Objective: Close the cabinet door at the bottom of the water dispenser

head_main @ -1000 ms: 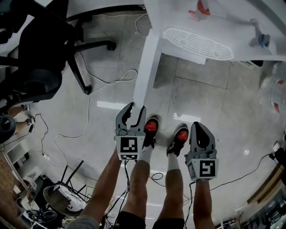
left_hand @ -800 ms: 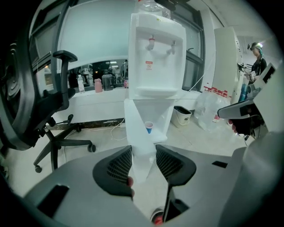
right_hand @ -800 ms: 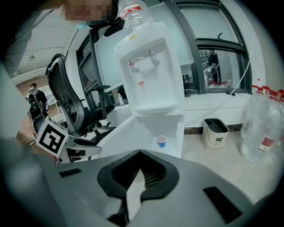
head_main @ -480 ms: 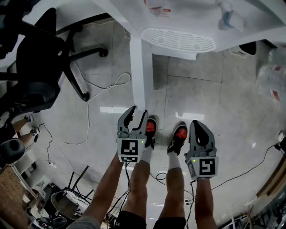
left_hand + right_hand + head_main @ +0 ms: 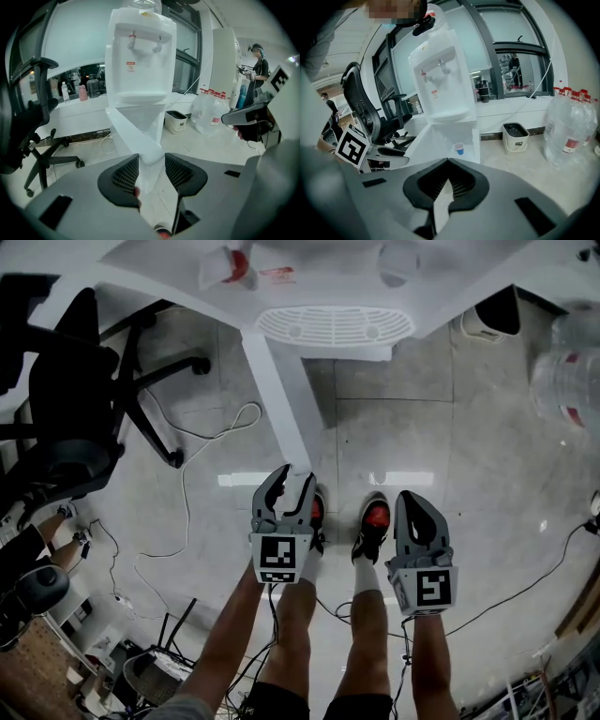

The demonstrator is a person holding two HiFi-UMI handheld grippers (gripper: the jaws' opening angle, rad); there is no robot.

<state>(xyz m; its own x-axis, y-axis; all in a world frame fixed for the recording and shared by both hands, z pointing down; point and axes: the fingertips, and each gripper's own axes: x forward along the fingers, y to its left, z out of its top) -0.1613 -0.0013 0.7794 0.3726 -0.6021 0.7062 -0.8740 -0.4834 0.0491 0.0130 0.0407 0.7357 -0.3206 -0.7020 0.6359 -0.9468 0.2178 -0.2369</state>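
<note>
The white water dispenser (image 5: 335, 324) stands at the top of the head view, on a glossy tiled floor. Its bottom cabinet door (image 5: 277, 390) is swung open and shows edge-on as a white strip running toward me. My left gripper (image 5: 293, 474) is open, its tips right at the door's free edge; whether they touch it I cannot tell. In the left gripper view the door (image 5: 136, 136) runs straight into the gap of the left gripper (image 5: 151, 159). My right gripper (image 5: 410, 501) hangs shut above the floor, empty. Past the right gripper (image 5: 448, 161), the open cabinet holds a blue cup (image 5: 460, 148).
A black office chair (image 5: 75, 409) stands left, with a cable (image 5: 187, 493) trailing over the floor. Large water bottles (image 5: 567, 371) and a white bin (image 5: 492, 315) sit right of the dispenser. The person's shoes (image 5: 375, 521) are just behind the grippers. Another person (image 5: 258, 61) stands far right.
The dispenser and its door have slid up and left in the head view. Both grippers have shifted a little right beside the feet; the left jaws stay open, the right shut.
</note>
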